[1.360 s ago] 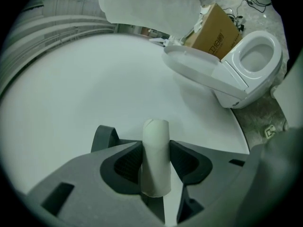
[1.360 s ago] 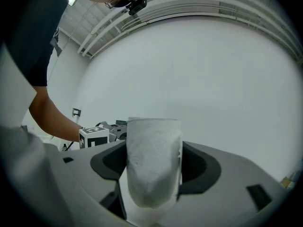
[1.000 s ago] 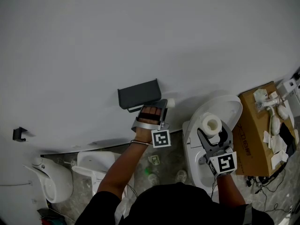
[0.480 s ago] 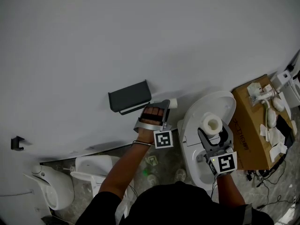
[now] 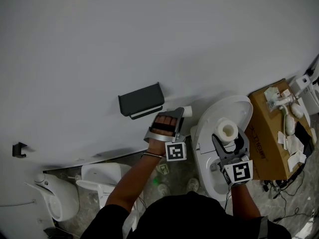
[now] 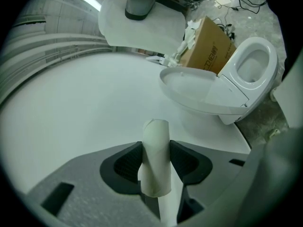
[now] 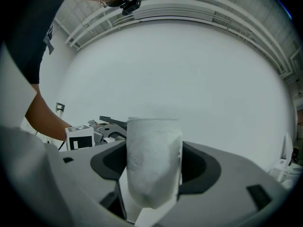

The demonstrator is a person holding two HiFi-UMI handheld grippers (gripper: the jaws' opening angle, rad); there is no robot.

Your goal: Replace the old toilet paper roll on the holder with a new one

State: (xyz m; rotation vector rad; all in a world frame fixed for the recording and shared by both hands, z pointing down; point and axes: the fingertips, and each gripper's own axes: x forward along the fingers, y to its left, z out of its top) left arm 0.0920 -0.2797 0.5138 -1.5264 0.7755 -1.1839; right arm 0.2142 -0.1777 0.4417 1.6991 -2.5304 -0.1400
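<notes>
- Slim white cardboard tube [image 6: 156,145] — clenched between the left gripper's [image 6: 156,167] pads, low centre in its own view.
- Full white toilet paper roll [image 7: 154,150] grasped by the right gripper [image 7: 154,169], over the white toilet [image 5: 219,111].
- Only the head view shows the dark grey wall holder [image 5: 141,98], up-left of the tube.
- Print on the brown cardboard box [image 6: 208,48] — unreadable.
- The left forearm reaches up-frame.

Restroom: toilet [image 5: 240,107], other white fixtures [image 5: 57,195], wall-mounted paper holder [image 5: 141,99].

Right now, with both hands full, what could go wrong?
The full white toilet paper roll in the right gripper hangs above the open white toilet; a slip might drop it in. The thin pale cardboard tube, pinched in the fingers of the left gripper, could crush or slide out.
</notes>
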